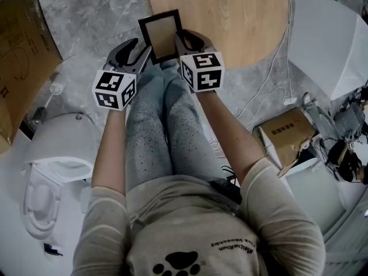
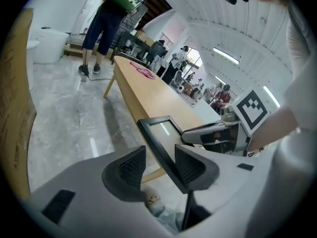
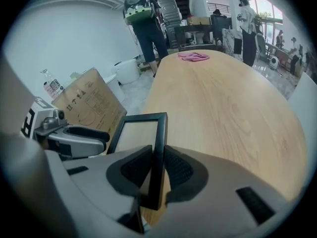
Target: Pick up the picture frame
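A black picture frame [image 1: 163,34] with a pale pane is held upright above the person's knees, at the near edge of a wooden table [image 1: 230,16]. My right gripper [image 1: 183,39] is shut on its right side; in the right gripper view both pads pinch the black edge [image 3: 159,148], with the right gripper [image 3: 157,170] closed around it. My left gripper [image 1: 141,49] is at the frame's left side. In the left gripper view the frame [image 2: 163,133] stands between the spread jaws of the left gripper [image 2: 158,167], leaning near the right pad with a gap to the left pad.
A flattened cardboard box [image 1: 23,56] lies at the left and a white toilet [image 1: 52,165] below it. At the right are a white box [image 1: 328,39], a small cardboard box [image 1: 287,134] and cables. People stand beyond the table [image 2: 104,24].
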{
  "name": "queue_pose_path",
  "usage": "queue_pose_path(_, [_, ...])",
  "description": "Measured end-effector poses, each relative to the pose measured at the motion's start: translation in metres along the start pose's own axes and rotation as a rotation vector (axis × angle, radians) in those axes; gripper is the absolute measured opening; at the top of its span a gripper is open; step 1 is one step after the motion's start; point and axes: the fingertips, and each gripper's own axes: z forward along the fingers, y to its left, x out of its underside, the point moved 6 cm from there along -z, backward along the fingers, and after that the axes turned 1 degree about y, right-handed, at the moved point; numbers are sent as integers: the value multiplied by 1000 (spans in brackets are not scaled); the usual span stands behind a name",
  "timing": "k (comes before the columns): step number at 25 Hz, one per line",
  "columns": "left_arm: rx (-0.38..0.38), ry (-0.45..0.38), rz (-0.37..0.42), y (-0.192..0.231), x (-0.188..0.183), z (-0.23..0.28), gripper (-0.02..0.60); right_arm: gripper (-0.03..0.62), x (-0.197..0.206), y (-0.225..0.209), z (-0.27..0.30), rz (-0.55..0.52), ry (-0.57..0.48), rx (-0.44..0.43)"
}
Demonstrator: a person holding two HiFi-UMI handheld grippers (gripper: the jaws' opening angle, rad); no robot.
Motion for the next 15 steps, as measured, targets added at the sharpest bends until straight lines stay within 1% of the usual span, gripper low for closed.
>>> queue_pose_path(4, [53,13,-106,7,9,7,224,84,0,4,2,-23,5,-4])
queue_pose_path(10, [172,7,-259,13,16,27,238,84,0,8,4,-33,0,-19])
queue_pose_path(15, [256,-6,-353,14,19,38,239,81,0,15,8,-44,7,-60])
